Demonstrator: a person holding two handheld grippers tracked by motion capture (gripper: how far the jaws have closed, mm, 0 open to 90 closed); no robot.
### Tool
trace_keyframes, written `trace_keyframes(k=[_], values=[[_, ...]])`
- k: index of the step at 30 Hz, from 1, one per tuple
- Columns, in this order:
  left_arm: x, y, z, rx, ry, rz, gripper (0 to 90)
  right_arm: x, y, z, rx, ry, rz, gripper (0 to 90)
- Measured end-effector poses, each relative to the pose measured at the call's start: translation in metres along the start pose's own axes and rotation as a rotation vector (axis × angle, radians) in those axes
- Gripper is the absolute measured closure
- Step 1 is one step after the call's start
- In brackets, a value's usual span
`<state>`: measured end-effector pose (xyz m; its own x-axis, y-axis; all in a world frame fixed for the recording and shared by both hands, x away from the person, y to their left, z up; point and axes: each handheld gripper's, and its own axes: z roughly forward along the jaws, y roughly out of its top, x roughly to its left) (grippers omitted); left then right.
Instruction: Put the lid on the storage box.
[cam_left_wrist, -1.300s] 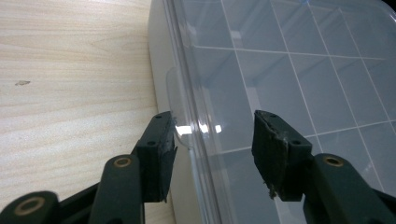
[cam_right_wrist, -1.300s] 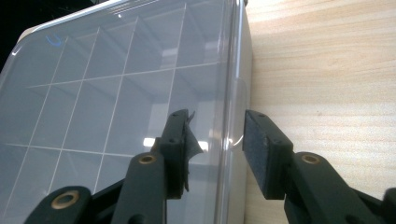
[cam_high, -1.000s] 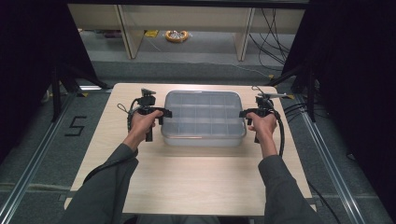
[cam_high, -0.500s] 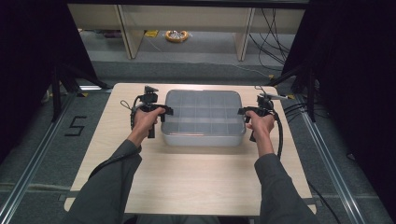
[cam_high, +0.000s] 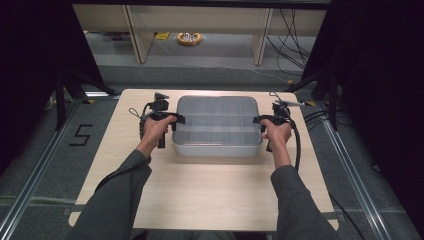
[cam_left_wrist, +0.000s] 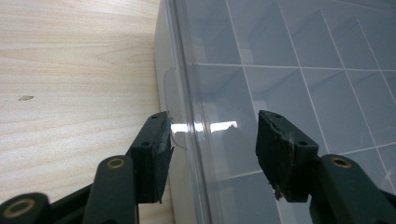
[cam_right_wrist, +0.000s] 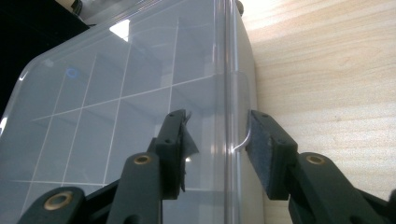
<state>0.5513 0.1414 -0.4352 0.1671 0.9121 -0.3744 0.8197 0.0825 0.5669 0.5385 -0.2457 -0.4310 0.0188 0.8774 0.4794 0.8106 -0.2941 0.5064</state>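
Note:
A clear plastic box (cam_high: 217, 125) with a grid of compartments and a closed lid sits at the far middle of the wooden table (cam_high: 210, 190). My left gripper (cam_high: 175, 120) is at the box's left side. In the left gripper view the gripper (cam_left_wrist: 210, 140) straddles the rim of the box (cam_left_wrist: 280, 70), one pad beside a small clear tab (cam_left_wrist: 176, 135) and the other over the lid, with a gap on each side. My right gripper (cam_high: 258, 120) mirrors it at the right side. There the gripper (cam_right_wrist: 215, 135) straddles the rim of the box (cam_right_wrist: 116, 93), its outer pad close against a tab (cam_right_wrist: 240, 140).
Bare wood lies between the box and the table's near edge. Black cables trail from both grippers along the table's sides. Beyond the far edge are a grey floor, shelf legs and a yellow coil (cam_high: 189, 38).

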Motion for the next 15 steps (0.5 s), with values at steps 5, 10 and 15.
trace_keyframes(k=[5,10,15], values=[[0.0009,-0.0001,0.0014,-0.007,-0.002,-0.018,45.6,0.0005,-0.0003,-0.0010,0.007,-0.011,-0.050,57.8],[0.0022,0.0000,-0.0019,-0.006,-0.006,-0.008,45.1,0.0043,-0.0017,-0.0011,0.022,-0.006,-0.040,55.6],[0.0007,-0.0041,-0.0066,0.008,-0.006,0.025,45.0,0.0052,-0.0026,-0.0015,0.035,-0.010,-0.068,53.4]])
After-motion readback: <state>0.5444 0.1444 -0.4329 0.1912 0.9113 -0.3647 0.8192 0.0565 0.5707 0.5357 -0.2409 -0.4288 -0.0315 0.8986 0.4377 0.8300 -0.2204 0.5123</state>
